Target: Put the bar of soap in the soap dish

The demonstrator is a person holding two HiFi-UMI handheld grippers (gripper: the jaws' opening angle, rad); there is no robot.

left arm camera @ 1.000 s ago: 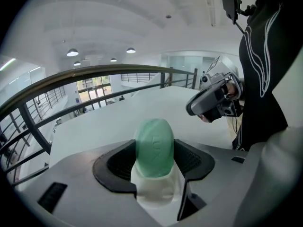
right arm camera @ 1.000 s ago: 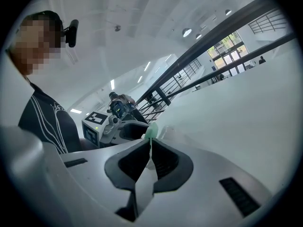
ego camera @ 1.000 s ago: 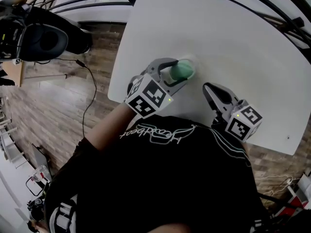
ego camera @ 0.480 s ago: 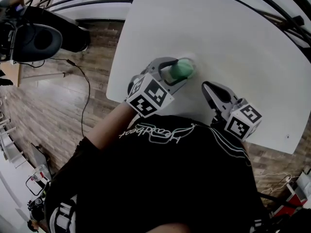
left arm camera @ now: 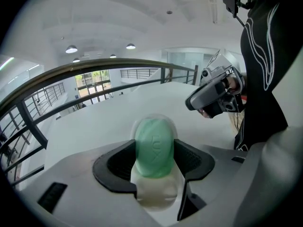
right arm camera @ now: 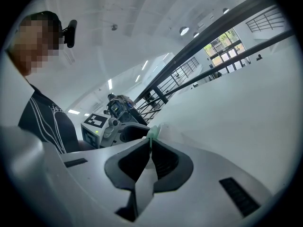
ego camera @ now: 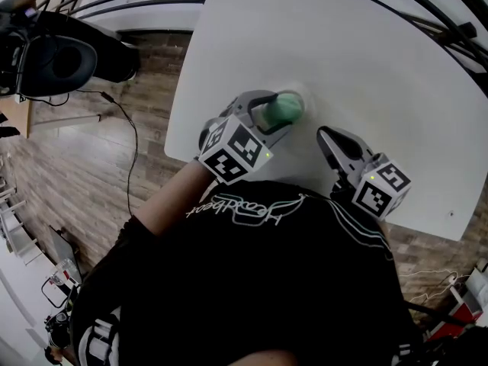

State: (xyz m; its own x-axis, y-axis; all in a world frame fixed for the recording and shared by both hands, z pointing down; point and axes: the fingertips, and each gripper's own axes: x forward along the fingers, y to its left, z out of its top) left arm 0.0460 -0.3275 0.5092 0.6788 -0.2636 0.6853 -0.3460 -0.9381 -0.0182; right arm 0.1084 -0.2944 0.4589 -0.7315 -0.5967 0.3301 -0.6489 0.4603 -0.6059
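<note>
A green oval bar of soap (ego camera: 285,109) (left arm camera: 154,148) stands on end between the jaws of my left gripper (ego camera: 278,117) (left arm camera: 154,159), and both pads press its sides. It sits in or just over a clear, shallow soap dish (ego camera: 300,97) (left arm camera: 166,123) on the white table (ego camera: 366,52); I cannot tell whether it rests on the dish. My right gripper (ego camera: 329,137) (right arm camera: 151,148) hangs to the right of the dish, jaws together and holding nothing. From the right gripper view, a sliver of the soap (right arm camera: 152,131) shows beyond its tips.
The table's near edge runs just behind both grippers, with wooden floor (ego camera: 84,166) below it. A dark railing (left arm camera: 71,72) lies past the table's far side. A black chair (ego camera: 65,59) and a cable lie on the floor at left.
</note>
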